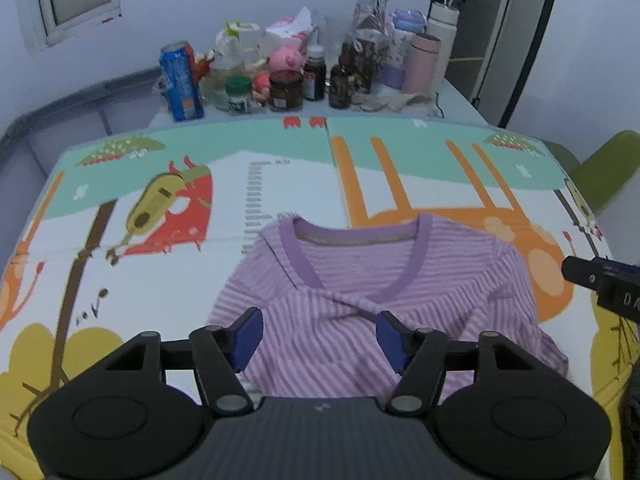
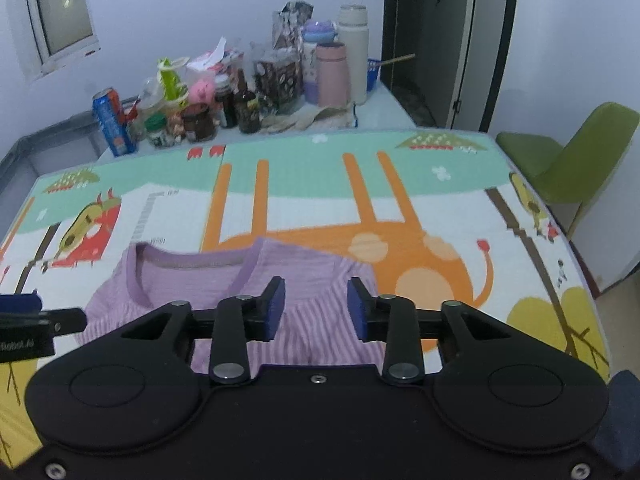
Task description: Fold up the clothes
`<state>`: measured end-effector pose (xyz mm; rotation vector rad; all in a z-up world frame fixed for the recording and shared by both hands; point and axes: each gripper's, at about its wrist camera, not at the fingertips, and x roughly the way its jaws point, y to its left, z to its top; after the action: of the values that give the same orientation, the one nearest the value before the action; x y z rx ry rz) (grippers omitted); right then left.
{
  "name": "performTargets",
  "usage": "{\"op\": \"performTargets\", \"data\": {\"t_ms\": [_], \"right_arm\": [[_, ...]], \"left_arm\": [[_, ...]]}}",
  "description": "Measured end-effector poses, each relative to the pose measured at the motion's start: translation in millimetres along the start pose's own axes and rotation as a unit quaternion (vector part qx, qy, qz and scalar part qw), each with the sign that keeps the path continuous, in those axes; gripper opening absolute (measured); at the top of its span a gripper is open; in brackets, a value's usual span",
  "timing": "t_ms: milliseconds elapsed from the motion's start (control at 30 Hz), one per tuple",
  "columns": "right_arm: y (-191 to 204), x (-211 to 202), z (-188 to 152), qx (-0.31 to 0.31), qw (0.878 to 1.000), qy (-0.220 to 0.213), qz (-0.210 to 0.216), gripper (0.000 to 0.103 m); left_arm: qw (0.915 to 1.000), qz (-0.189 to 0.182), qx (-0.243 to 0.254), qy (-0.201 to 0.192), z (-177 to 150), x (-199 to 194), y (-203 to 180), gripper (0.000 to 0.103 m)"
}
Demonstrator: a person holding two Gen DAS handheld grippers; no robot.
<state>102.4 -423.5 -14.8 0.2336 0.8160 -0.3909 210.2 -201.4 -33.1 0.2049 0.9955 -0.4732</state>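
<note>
The purple striped shirt lies rumpled on the bench's play mat, limp and light (probably best pinched at hem or shoulder), beneath the left gripper and right gripper, both spread wide and empty.

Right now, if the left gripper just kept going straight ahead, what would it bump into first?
Most likely the striped purple shirt, lying crumpled right between and ahead of the left gripper's open jaws. Depth is hard to judge; nothing else shows in between.
</note>
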Motion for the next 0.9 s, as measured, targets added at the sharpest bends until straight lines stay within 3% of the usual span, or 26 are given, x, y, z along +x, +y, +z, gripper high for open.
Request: {"op": "performTargets", "data": {"t_ms": [400, 800, 900], "right_arm": [[-17.3, -41.9, -48.7, 0.018, 0.999, 0.028, 0.041, 0.035], [-38.0, -82.8, -139.4, 0.07, 0.992, 0.087, 0.061, 0.04], [-45.0, -87.5, -160.6, 0.091, 0.988, 0.105, 0.065, 0.04]], "left_arm": [[0.9992, -0.027, 0.016, 0.024, -24.1, -7.0, -18.2, 0.071], [0.994, -0.066, 0.081, 0.033, -22.3, -0.9, -74.1, 0.075], [0.9923, -0.06, 0.102, 0.037, -17.1, 9.8, -90.3, 0.076]]}}
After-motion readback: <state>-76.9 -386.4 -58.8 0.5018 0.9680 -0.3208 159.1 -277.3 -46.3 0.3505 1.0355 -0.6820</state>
